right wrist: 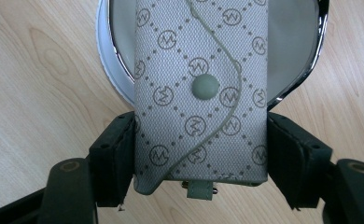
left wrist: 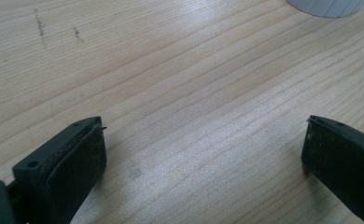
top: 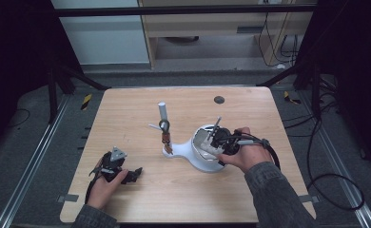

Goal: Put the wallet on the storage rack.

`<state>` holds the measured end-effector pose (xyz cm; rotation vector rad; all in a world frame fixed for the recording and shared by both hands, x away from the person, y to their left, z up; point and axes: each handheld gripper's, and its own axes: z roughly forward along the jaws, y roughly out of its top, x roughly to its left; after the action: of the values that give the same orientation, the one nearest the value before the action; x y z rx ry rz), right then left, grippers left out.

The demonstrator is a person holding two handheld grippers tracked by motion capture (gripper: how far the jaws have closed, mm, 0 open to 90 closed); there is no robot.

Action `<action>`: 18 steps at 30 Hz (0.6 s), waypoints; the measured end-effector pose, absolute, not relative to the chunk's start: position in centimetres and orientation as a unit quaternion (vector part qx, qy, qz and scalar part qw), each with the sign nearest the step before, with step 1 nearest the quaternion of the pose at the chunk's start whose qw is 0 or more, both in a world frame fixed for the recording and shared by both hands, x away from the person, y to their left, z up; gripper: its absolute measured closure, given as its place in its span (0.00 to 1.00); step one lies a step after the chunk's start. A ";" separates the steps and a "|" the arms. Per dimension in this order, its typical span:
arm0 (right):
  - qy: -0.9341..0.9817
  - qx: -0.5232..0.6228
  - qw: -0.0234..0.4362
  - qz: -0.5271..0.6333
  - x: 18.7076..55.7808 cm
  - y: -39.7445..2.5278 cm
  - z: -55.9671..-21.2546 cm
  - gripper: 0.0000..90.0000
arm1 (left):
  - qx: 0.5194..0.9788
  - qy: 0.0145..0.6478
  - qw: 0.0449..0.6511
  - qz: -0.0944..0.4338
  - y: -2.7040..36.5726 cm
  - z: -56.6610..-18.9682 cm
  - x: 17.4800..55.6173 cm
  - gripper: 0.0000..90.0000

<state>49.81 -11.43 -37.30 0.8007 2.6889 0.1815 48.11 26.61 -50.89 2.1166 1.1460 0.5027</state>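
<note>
A grey fabric key pouch (right wrist: 201, 93) with a monogram print and a round snap button sits between the jaws of my right gripper (right wrist: 202, 135), which is shut on its two sides. Under the pouch is the round white dish (right wrist: 104, 60) with a chrome rim. In the high view, the right gripper (top: 217, 140) holds the pouch (top: 203, 138) over the dish (top: 203, 161) of a white stand (top: 183, 149). My left gripper (top: 134, 175) rests on the table at the front left. Its jaws (left wrist: 203, 144) are wide open over bare wood.
The stand's upright post (top: 163, 114) has a ring and a small brown item (top: 166, 138) hanging from it. A dark round spot (top: 219, 99) lies near the table's far edge. The stand's white edge (left wrist: 327, 5) shows far ahead of the left gripper.
</note>
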 end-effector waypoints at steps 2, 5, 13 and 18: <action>0.944 0.279 0.165 0.063 49.9 -11.4 -37.4 0.34 | 0.811 0.439 0.335 0.193 26.6 -50.9 48.1 0.00; 0.945 0.277 0.163 0.061 50.0 -11.3 -37.5 0.34 | 0.811 0.439 0.335 0.193 26.6 -50.9 48.1 0.00; 0.944 0.280 0.163 0.055 50.3 -11.2 -37.8 0.34 | 0.812 0.438 0.335 0.192 26.6 -50.9 48.1 0.00; 0.945 0.278 0.161 0.055 50.5 -10.7 -37.8 0.34 | 0.811 0.439 0.335 0.192 26.5 -50.9 48.1 0.00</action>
<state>50.54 -10.72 -37.85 0.7930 2.6995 0.1575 48.11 26.54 -50.90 2.1164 1.1441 0.5020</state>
